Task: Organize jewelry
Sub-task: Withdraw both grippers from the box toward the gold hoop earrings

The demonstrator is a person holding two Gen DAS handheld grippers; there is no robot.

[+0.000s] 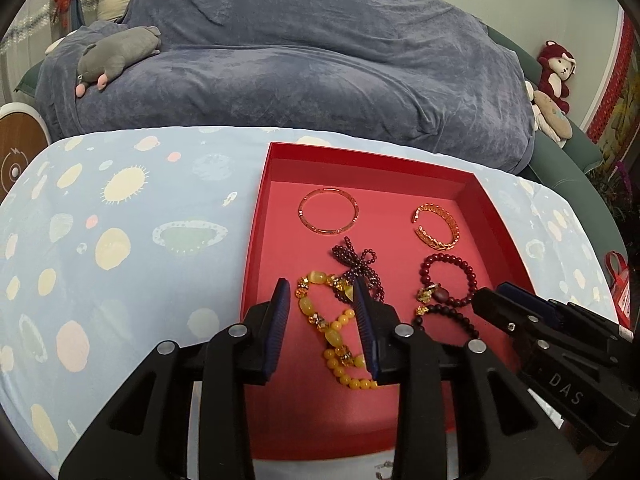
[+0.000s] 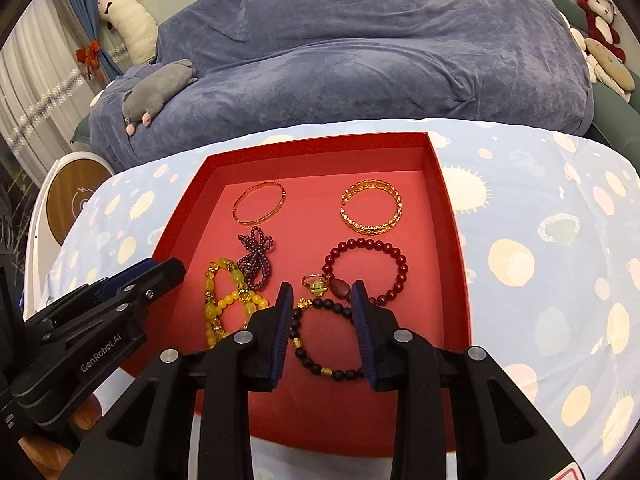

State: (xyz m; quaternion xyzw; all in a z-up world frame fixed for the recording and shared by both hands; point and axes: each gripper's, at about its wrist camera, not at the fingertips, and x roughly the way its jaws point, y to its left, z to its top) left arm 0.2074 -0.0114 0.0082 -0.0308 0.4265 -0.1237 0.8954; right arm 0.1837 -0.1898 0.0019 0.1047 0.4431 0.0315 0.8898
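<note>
A red tray point(image 1: 258, 216) point(image 2: 452, 216) on the table holds several bracelets. A thin gold bangle point(image 1: 328, 216) point(image 2: 260, 202) and a gold cuff point(image 1: 436, 226) point(image 2: 372, 208) lie at the back. A purple bead piece point(image 1: 356, 264) point(image 2: 256, 258), a yellow bead bracelet point(image 1: 332, 332) point(image 2: 224, 300), a dark red bead bracelet point(image 1: 450, 280) point(image 2: 368, 272), a black bead bracelet point(image 1: 448, 316) point(image 2: 320, 344) and a small ring point(image 2: 316, 282) lie nearer. My left gripper point(image 1: 322, 288) is open over the yellow bracelet. My right gripper point(image 2: 322, 292) is open over the black bracelet.
The table has a light blue patterned cloth point(image 1: 120, 240) point(image 2: 540, 240). Behind it is a sofa under a blue-grey cover point(image 1: 300, 60) with a grey plush toy point(image 1: 116, 56) and other soft toys point(image 1: 554, 76). A round wooden disc point(image 1: 16, 156) stands at left.
</note>
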